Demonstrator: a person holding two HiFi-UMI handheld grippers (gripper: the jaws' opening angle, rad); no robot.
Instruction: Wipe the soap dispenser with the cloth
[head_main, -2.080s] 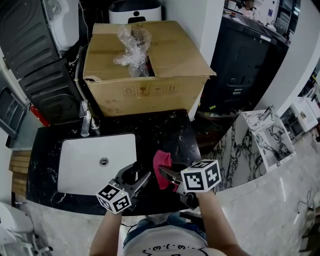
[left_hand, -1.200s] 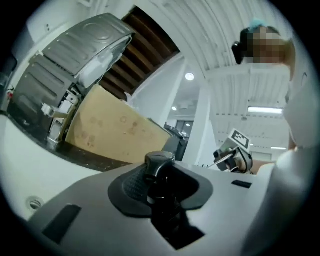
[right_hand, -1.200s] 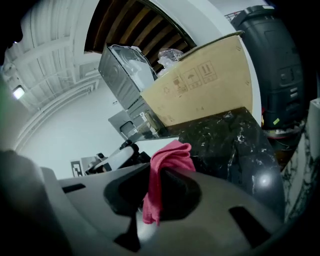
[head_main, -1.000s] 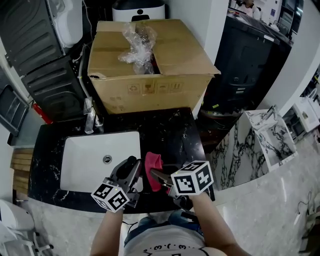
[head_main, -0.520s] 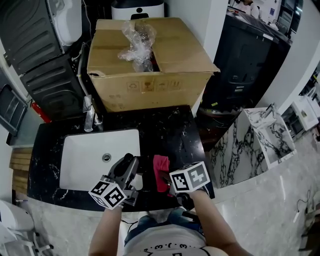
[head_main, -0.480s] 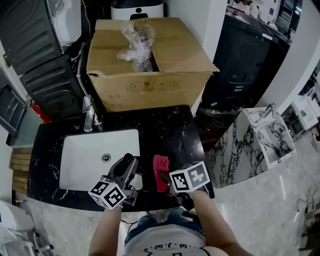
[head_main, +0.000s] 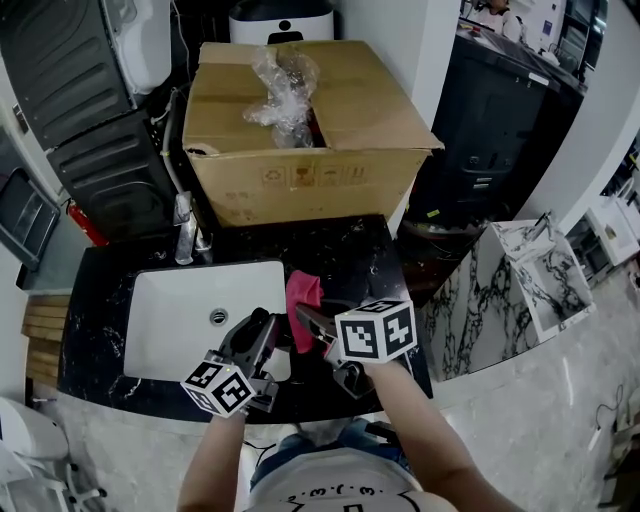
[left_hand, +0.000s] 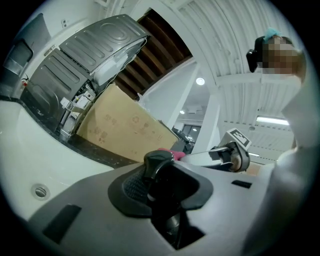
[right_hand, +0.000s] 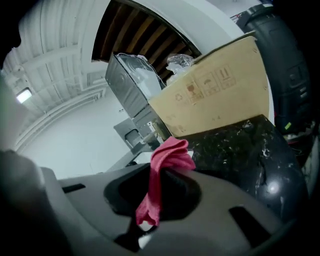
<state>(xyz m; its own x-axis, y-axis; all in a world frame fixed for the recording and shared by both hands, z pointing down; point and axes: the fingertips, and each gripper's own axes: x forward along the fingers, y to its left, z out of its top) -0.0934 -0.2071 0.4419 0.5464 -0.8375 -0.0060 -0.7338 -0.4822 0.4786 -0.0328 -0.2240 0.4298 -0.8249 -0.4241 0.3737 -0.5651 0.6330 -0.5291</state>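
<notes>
A black soap dispenser (left_hand: 158, 161) with a pump head stands between the jaws of my left gripper (left_hand: 162, 200), which is shut on it. In the head view the left gripper (head_main: 264, 332) hovers over the near right corner of the white sink (head_main: 170, 300). The dispenser itself is hard to pick out there. My right gripper (head_main: 308, 318) is shut on a red cloth (head_main: 302, 294), which sticks up past the fingertips just right of the dispenser. Seen from the right gripper view, the cloth (right_hand: 168, 159) hangs bunched from the right gripper (right_hand: 152, 202).
A black speckled countertop (head_main: 350, 250) surrounds the sink, with a chrome faucet (head_main: 186, 238) at the back. A large cardboard box (head_main: 310, 150) holding crumpled plastic wrap (head_main: 283, 90) stands behind the counter. A marble-patterned cabinet (head_main: 500, 280) is to the right.
The right gripper has carried the red cloth away from the person, toward the box and alongside the dispenser's top. The left gripper has kept its hold and barely moved.
</notes>
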